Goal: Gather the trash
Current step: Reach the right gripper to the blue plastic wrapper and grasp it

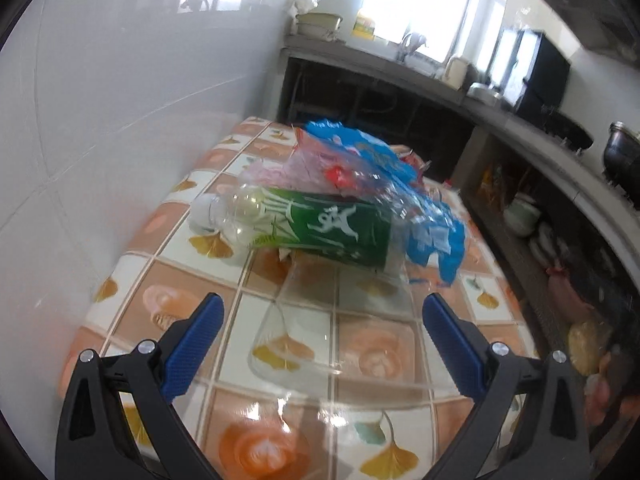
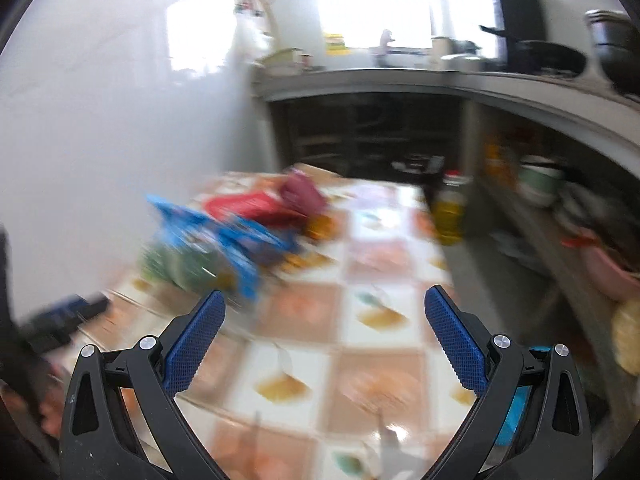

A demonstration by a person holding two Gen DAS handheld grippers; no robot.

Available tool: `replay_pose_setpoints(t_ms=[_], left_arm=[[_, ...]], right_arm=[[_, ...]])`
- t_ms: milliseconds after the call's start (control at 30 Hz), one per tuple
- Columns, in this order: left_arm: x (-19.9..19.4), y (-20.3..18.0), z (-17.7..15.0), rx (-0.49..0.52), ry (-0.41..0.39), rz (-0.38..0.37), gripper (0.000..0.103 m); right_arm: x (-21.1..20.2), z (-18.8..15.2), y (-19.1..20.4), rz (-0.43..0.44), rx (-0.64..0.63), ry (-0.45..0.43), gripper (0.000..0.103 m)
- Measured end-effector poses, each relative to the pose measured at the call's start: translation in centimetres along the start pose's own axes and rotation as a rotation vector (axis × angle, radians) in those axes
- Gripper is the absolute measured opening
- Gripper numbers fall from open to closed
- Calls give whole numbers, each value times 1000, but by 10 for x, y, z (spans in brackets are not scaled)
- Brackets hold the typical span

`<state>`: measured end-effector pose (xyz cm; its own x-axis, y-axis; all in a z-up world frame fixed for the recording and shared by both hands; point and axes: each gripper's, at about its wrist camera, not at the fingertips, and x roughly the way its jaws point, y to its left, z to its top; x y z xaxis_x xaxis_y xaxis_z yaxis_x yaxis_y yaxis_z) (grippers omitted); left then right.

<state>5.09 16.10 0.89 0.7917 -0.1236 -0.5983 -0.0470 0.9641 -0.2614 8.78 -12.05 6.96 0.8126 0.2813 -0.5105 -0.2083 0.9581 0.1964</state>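
A clear plastic bottle with a white cap and a green label bearing a white running figure (image 1: 296, 224) lies on its side on the table covered with an orange, white and brown checked cloth printed with ginkgo leaves (image 1: 372, 360). Its long axis runs left to right across the left wrist view, cap to the left toward the white tiled wall (image 1: 120, 100), base to the right. Its base end sits under a crumpled blue plastic wrapper (image 1: 400, 184), with a thin pinkish translucent bag (image 1: 288, 168) and a scrap of red (image 1: 338, 174) bunched behind it at the far side. A clear plastic film (image 1: 292, 340) lies flat on the cloth nearer the camera.

The left gripper (image 1: 322, 322) hovers low above the near part of the table, aimed at the bottle, its blue-padded jaws spread wide and holding nothing; the film lies between and below them.

The right wrist view is blurred. The right gripper (image 2: 324, 316) is also above the table, jaws spread wide and empty. The pile is to its far left: the blue wrapper (image 2: 224, 240), the green label (image 2: 176, 264), a red packet (image 2: 248, 206) and a dark red pouch (image 2: 302, 192) beyond. A yellow-filled bottle (image 2: 450, 212) stands past the table's far right edge.
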Motion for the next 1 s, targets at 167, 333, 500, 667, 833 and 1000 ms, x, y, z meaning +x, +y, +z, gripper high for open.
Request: replay_pose_setpoints(t_ms=[167,333,500,667,833,1000], left_arm=[[9,23,3,-18,-47,-36,97],[13,28,11,7,-83,-38,97],[17,34,31,-17,-104,-121,97],[28,34,54,-67,-80,-270,97],[46,26,63,-81,-27,-332,83],[55,22,50,-66,43,-348,70]], right_arm=[[33,45,22,171,21,48,95],[66,72,35,265,25,128,95],[110,86,37,332,100,270,95],[154,92,41,394,136,424,95],[187,90,53,417,132,568,95],[210,80,81,414,-16,685,95]])
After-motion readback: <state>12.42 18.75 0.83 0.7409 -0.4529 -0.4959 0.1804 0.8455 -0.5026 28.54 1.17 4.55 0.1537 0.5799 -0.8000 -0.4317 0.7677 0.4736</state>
